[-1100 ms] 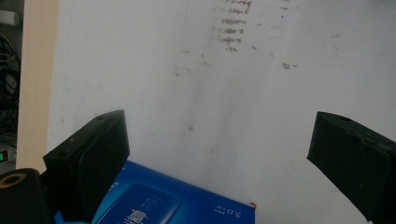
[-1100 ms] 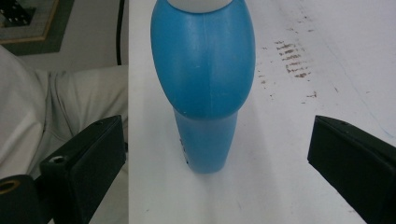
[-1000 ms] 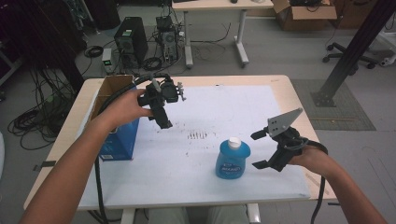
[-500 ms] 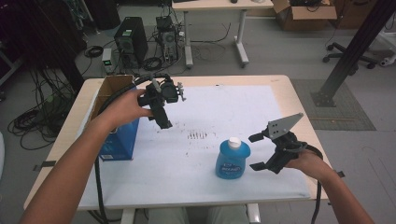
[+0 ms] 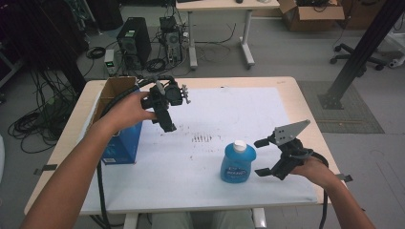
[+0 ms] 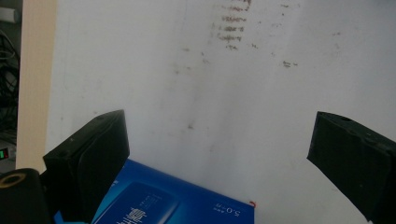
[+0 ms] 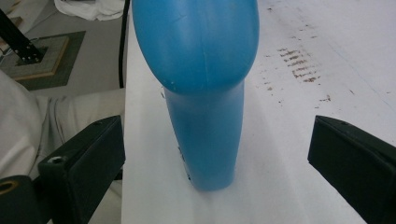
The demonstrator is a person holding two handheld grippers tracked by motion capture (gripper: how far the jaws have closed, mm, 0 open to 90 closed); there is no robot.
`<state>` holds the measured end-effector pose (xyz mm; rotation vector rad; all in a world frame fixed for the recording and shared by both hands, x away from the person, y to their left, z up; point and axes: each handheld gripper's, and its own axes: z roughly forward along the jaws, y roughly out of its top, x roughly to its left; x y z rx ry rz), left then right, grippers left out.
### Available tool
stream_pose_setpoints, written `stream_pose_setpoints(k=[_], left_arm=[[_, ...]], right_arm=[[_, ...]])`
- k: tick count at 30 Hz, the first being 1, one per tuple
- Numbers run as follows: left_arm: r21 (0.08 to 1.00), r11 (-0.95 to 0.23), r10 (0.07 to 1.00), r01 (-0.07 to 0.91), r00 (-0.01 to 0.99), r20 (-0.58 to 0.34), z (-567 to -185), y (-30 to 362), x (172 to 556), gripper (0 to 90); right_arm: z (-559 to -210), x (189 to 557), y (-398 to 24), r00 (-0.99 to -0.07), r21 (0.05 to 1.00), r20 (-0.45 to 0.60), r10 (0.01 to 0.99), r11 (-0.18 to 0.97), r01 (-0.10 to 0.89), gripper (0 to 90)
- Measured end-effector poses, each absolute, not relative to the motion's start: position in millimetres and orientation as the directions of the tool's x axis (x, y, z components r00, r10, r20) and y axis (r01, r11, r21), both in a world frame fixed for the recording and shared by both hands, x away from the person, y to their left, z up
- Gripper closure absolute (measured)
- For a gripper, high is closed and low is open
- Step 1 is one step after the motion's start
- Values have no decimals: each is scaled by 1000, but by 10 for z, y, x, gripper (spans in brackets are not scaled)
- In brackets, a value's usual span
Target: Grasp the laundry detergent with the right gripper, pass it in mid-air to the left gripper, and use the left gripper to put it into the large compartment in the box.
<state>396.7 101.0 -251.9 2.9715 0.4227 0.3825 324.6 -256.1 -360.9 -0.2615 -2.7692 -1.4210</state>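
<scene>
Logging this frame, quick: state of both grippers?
Left gripper: open, holding nothing, above the blue box.
Right gripper: open, beside the blue bottle, not gripping it.

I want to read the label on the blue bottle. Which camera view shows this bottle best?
The high view: the whole blue bottle stands upright there, with its white cap and front label, just left of the open right gripper. The right gripper view shows its narrow side close up, with no label. The left gripper view looks at the table and a blue box.

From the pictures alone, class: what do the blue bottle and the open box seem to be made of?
Blue bottle: probably smooth moulded plastic, with a seam line and soft sheen in the right gripper view.
Open box: likely cardboard, with brown matt flaps and a glossy blue printed side.
</scene>
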Motion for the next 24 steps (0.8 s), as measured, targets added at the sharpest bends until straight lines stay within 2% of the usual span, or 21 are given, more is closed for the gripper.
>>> stream_pose_setpoints(k=[12,24], left_arm=[[139,-957,283,255,930,235,-2520,997,3968,57],[138,-956,285,258,931,229,-2536,981,3982,57]], right_arm=[[-3688,3248,-2576,-983,810,95,158,562,168,36],[-3788,3281,-2444,-985,814,106,133,558,163,36]])
